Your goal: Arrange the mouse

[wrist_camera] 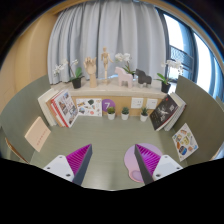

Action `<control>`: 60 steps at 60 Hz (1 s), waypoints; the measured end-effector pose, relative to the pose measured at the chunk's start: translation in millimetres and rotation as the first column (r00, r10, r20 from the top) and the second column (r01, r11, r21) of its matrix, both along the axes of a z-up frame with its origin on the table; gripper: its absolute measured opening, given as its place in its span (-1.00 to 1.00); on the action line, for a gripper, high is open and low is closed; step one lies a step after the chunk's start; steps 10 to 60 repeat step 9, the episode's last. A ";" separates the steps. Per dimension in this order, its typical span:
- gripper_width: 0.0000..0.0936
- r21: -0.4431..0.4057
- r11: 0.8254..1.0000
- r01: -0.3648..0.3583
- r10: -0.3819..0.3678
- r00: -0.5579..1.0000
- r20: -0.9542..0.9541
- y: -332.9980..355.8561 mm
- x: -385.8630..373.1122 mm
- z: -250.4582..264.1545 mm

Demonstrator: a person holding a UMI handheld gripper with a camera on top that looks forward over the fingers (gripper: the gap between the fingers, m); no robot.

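A pale pink mouse (130,162) lies on the grey-green desk (105,140), just inside my right finger, which covers its right part. My gripper (112,160) is open, with the magenta pads wide apart. The left finger (78,160) stands well clear of the mouse, with bare desk between them. I cannot tell whether the right finger (146,158) touches the mouse.
Upright books (60,106) and a flat tan book (37,132) are at the left. Picture cards (88,106) and small potted plants (111,112) line the back. More books (168,110) and a magazine (185,142) are at the right. A wooden hand model (91,70) stands on the rear shelf.
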State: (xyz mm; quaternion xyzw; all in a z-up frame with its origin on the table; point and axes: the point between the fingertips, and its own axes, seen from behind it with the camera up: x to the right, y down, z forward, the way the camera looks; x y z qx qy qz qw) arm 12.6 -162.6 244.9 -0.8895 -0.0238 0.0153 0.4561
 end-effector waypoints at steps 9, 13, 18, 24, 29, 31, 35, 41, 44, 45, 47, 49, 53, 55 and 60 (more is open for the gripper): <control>0.83 -0.004 0.999 -0.035 0.035 0.999 -0.003 -38.2 -37.4 -11.4; 0.83 -0.004 0.999 -0.035 0.035 0.999 -0.003 -38.2 -37.4 -11.4; 0.83 -0.004 0.999 -0.035 0.035 0.999 -0.003 -38.2 -37.4 -11.4; 0.83 -0.004 0.999 -0.035 0.035 0.999 -0.003 -38.2 -37.4 -11.4; 0.83 -0.004 0.999 -0.035 0.035 0.999 -0.003 -38.2 -37.4 -11.4; 0.83 -0.004 0.999 -0.035 0.035 0.999 -0.003 -38.2 -37.4 -11.4; 0.83 -0.004 0.999 -0.035 0.035 0.999 -0.003 -38.2 -37.4 -11.4; 0.83 -0.004 0.999 -0.035 0.035 0.999 -0.003 -38.2 -37.4 -11.4; 0.83 -0.004 0.999 -0.035 0.035 0.999 -0.003 -38.2 -37.4 -11.4; 0.83 -0.004 0.999 -0.035 0.035 0.999 -0.003 -38.2 -37.4 -11.4; 0.83 -0.004 0.999 -0.035 0.035 0.999 -0.003 -38.2 -37.4 -11.4; 0.83 -0.004 0.999 -0.035 0.035 0.999 -0.003 -38.2 -37.4 -11.4; 0.83 -0.004 0.999 -0.035 0.035 0.999 -0.003 -38.2 -37.4 -11.4; 0.83 -0.004 0.999 -0.035 0.035 0.999 -0.003 -38.2 -37.4 -11.4; 0.83 -0.004 0.999 -0.035 0.035 0.999 -0.003 -38.2 -37.4 -11.4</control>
